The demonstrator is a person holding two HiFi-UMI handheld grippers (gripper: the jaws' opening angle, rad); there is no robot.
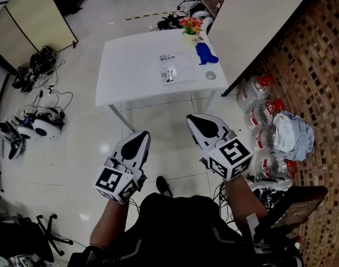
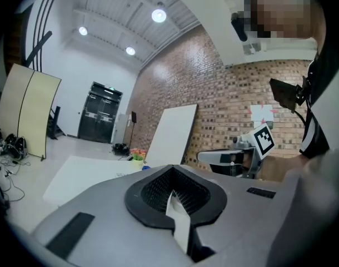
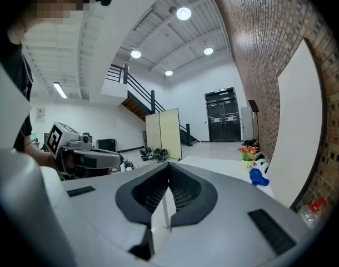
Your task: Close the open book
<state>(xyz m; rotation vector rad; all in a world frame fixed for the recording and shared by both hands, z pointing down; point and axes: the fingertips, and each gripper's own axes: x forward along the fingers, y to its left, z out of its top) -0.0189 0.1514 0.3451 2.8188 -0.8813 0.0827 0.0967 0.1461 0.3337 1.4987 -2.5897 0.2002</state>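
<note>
The book [image 1: 172, 68] lies flat on the white table [image 1: 125, 71], showing a pale printed face; from here I cannot tell whether it is open. Both grippers hang over the floor, well short of the table's front edge. My left gripper [image 1: 140, 137] is shut with nothing in it, its jaws meeting in the left gripper view [image 2: 174, 202]. My right gripper [image 1: 193, 119] is likewise shut and empty [image 3: 165, 196]. Each gripper points toward the table.
On the table's far right corner stand a flower pot [image 1: 190, 26], a blue cloth [image 1: 205, 53] and a small grey disc [image 1: 210, 75]. Large water bottles [image 1: 264, 113] line the brick wall at right. A white board [image 1: 258, 21] leans there. Cables and gear [image 1: 36, 121] lie on the floor at left.
</note>
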